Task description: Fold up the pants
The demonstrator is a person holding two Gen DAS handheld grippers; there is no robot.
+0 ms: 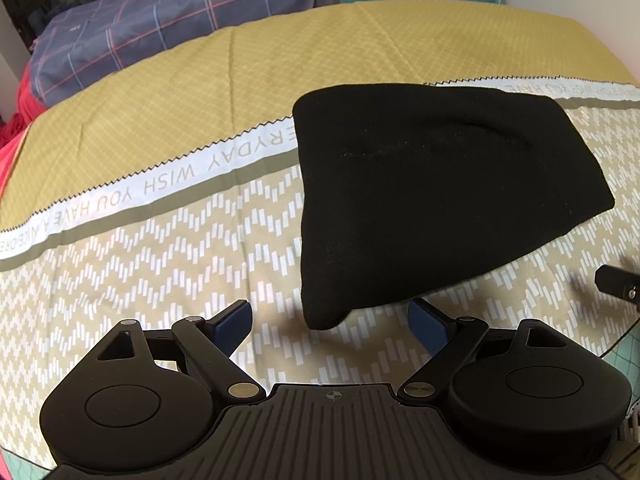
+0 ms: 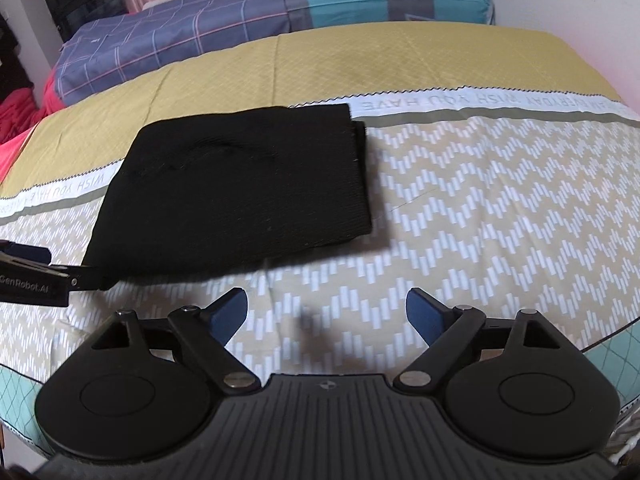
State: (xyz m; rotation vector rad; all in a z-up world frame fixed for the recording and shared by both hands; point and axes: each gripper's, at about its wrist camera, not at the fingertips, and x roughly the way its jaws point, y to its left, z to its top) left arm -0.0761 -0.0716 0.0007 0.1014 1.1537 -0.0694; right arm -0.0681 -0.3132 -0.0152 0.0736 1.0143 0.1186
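Note:
The black pants lie folded into a compact pile on the patterned bed cover. In the right wrist view the pants lie ahead and to the left. My left gripper is open and empty, with the pile's near corner just ahead between its blue pads. My right gripper is open and empty, over bare cover to the right of the pile. The left gripper's finger shows at the left edge of the right wrist view, beside the pile's near left corner.
The bed cover has a white text band and a yellow section behind. A second bed with a plaid blue sheet stands beyond. A wall runs along the right. Red fabric lies at far left.

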